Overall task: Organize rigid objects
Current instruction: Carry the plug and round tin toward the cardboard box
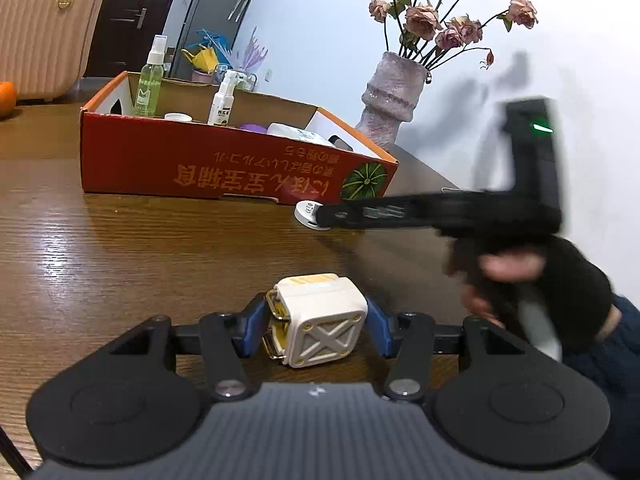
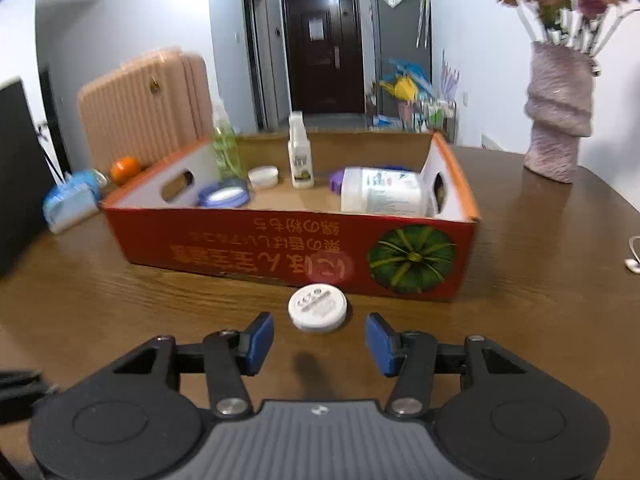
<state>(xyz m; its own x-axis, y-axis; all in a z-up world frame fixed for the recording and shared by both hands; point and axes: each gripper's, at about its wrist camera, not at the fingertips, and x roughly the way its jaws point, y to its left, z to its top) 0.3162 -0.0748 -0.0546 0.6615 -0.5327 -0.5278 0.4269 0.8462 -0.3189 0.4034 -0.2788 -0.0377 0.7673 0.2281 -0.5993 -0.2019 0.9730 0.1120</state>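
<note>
My left gripper is shut on a white and yellow cube-shaped case, held just above the wooden table. My right gripper is open, its blue pads on either side of a white round lid-shaped disc that lies on the table just in front of the red cardboard box. In the left wrist view the right gripper reaches the disc beside the box. The box holds a green spray bottle, a white spray bottle, a large white bottle lying down and small jars.
A purple vase with dried roses stands at the table's right rear. An orange and a blue tissue pack lie left of the box. A pink suitcase stands behind. White earphones lie at the right edge.
</note>
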